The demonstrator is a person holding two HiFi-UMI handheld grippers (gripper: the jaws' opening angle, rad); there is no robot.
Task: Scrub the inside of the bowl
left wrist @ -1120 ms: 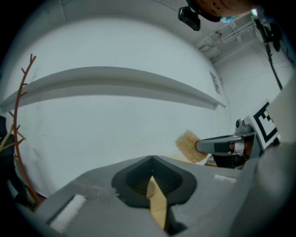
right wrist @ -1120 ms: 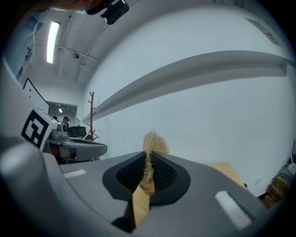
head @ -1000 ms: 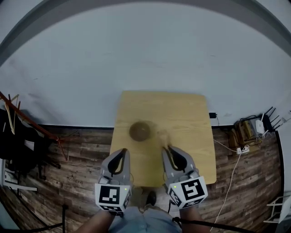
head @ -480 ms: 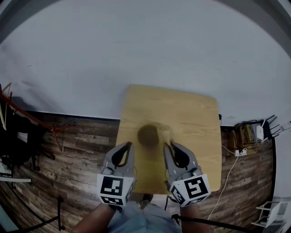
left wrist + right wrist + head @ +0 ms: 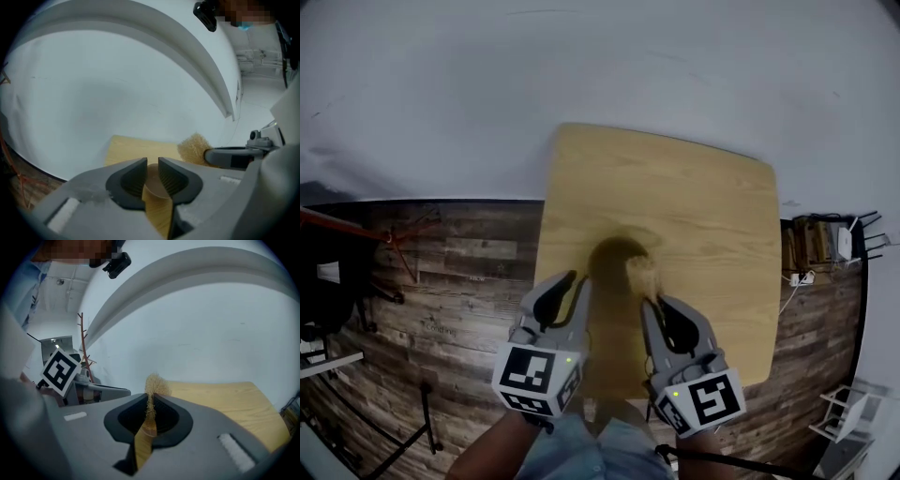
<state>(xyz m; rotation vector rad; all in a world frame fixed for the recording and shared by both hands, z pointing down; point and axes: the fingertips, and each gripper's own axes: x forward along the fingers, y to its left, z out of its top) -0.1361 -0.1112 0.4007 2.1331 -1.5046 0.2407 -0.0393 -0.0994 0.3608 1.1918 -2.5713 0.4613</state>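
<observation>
A small dark brown bowl [image 5: 614, 261] stands on the light wooden table [image 5: 703, 206], near its front left part. My right gripper [image 5: 649, 302] is shut on a tan, fibrous scrubber [image 5: 642, 275], which lies at the bowl's right rim. In the right gripper view the scrubber [image 5: 153, 384] sticks up out of the pinched jaws of the right gripper [image 5: 151, 408]. My left gripper [image 5: 577, 281] hovers just left of the bowl, jaws a narrow gap apart and holding nothing. Through that gap in the left gripper [image 5: 152, 169] I see the bowl [image 5: 153, 182]; the scrubber [image 5: 193, 147] is to the right.
The table stands against a white wall, over a dark plank floor [image 5: 450, 272]. To the right of the table, cables and a box [image 5: 814, 253] lie on the floor. A reddish rack [image 5: 366, 230] stands at the far left.
Both grippers have moved forward to the bowl, and the table looms larger. The scrubber has come from right of the bowl to its right rim.
</observation>
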